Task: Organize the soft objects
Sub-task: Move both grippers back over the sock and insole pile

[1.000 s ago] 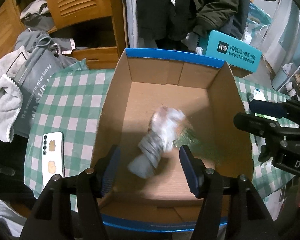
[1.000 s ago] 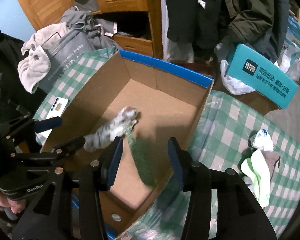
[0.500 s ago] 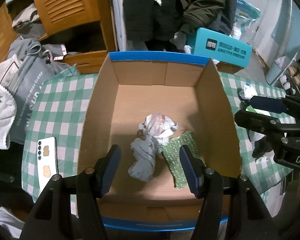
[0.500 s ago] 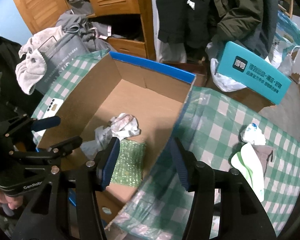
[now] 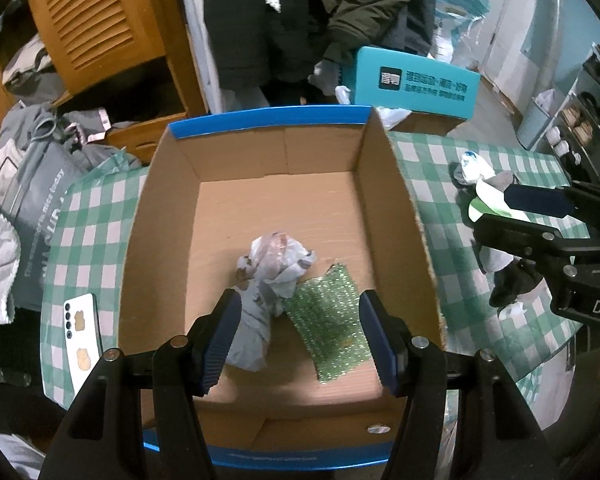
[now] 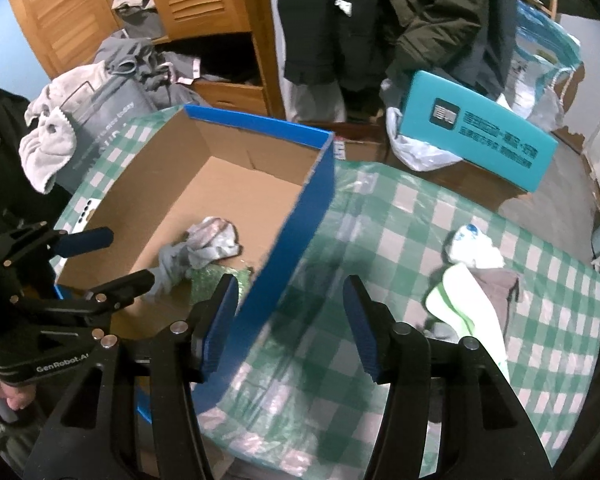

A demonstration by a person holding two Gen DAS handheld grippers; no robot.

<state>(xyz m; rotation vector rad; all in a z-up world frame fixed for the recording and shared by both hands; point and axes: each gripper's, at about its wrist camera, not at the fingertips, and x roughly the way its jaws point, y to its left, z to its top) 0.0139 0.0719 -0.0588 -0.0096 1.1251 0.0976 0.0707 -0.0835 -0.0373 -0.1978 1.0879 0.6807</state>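
Left gripper: jaws spread wide, holding nothing, poised over the cardboard box.
Crumpled grey cloth: on the box floor, between and just ahead of the left fingers, touching the green sparkly cloth.
Right gripper: wide open, empty, straddling the box's blue wall above the checked tablecloth.
Sock pile: ahead-right of the right gripper.

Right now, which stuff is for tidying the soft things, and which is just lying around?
For the job:
cardboard box
grey-white bundled cloth
green sparkly cloth
soft pile on the tablecloth
left gripper, open
right gripper, open

Just lying about:
white phone
teal box
grey towel
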